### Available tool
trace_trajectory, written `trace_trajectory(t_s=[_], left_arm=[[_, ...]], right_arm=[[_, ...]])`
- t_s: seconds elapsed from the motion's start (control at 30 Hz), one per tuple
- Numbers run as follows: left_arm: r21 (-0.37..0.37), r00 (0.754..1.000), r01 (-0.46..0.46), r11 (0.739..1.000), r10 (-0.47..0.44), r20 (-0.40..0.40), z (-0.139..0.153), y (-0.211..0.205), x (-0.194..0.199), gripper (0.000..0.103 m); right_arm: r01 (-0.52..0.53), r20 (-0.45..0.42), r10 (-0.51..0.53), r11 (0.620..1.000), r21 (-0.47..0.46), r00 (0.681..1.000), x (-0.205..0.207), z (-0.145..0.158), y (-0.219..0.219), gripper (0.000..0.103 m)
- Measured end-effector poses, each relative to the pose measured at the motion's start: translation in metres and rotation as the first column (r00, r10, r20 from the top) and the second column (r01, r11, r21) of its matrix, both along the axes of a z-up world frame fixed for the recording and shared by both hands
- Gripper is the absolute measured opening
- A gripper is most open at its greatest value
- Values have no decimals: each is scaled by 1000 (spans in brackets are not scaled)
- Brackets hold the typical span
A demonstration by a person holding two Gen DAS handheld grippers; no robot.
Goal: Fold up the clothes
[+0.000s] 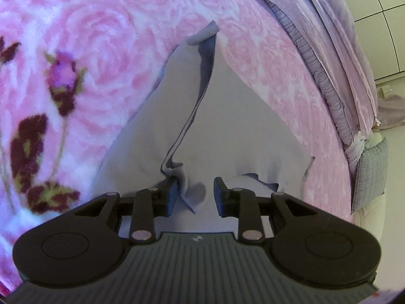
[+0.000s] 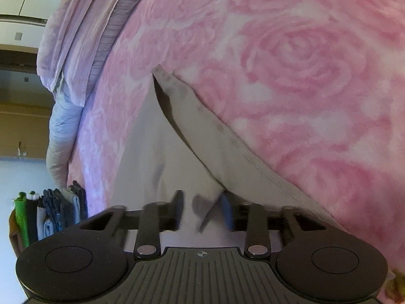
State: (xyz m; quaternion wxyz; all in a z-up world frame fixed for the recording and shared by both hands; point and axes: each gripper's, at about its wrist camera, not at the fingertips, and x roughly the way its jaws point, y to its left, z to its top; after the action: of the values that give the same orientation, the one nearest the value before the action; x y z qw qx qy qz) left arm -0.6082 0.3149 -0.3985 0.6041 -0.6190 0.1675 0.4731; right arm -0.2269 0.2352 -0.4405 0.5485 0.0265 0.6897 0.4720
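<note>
Pale lilac garment (image 1: 222, 126) lies on a pink rose-print blanket (image 1: 106, 12), its near end hidden under both tools. Left gripper (image 1: 195, 195) stands partly open — a fold brushes one pad. Right gripper (image 2: 202, 210), blurred, stands slightly apart around cloth — grip unclear. Only the right view shows stacked clothes (image 2: 50, 215) at 8 o'clock.

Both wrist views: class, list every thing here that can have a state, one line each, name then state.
Pale garment: lying on the blanket, partly folded, edges rumpled near the tongs.
Left tongs: jaws apart, a fold of the garment between them, not pressed.
Right tongs: jaws apart over the garment, a fold between them, blurred.
Rose blanket: spread flat under the garment.
Stacked clothes: folded, standing on edge beside the bed.
</note>
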Motion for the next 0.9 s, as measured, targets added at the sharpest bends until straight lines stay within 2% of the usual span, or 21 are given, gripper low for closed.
trace_trajectory(t_s=[0.03,0.07,0.2,0.33,0.5,0.63,0.73,0.83,0.9], left_arm=[[3,1000,3,1000,-3,-7,0,0,0,8],[3,1000,10,1000,-10,-12,1,-2,-2,4],[43,999,30,999,-29,-21,12,-8,-8,2],[70,998,54,996,-53,-14,30,-34,-13,1],[3,997,67,998,-67,-28,23,-77,-9,1],[-35,999,22,999,-24,-44,16,-102,-16,1],[-28,998,15,999,-16,-53,19,-110,-21,1],[-23,998,26,999,-28,-59,20,-116,-21,1],[-32,997,24,999,-26,-66,17,-122,-22,1]], right_arm=[[-15,12,15,1000,0,1000,3,-1,2,3],[-30,26,30,1000,1,999,6,3,-2,2],[-36,69,30,996,86,997,21,25,-25,0],[-41,36,37,991,126,999,29,46,-53,0],[-36,5,36,998,51,999,28,48,-90,0],[-35,-25,35,999,-12,999,26,42,-111,0],[-25,-77,23,1000,-19,997,26,41,-123,0],[-40,-92,36,999,-37,995,27,37,-131,0],[-16,-128,7,998,-68,992,28,28,-137,0]])
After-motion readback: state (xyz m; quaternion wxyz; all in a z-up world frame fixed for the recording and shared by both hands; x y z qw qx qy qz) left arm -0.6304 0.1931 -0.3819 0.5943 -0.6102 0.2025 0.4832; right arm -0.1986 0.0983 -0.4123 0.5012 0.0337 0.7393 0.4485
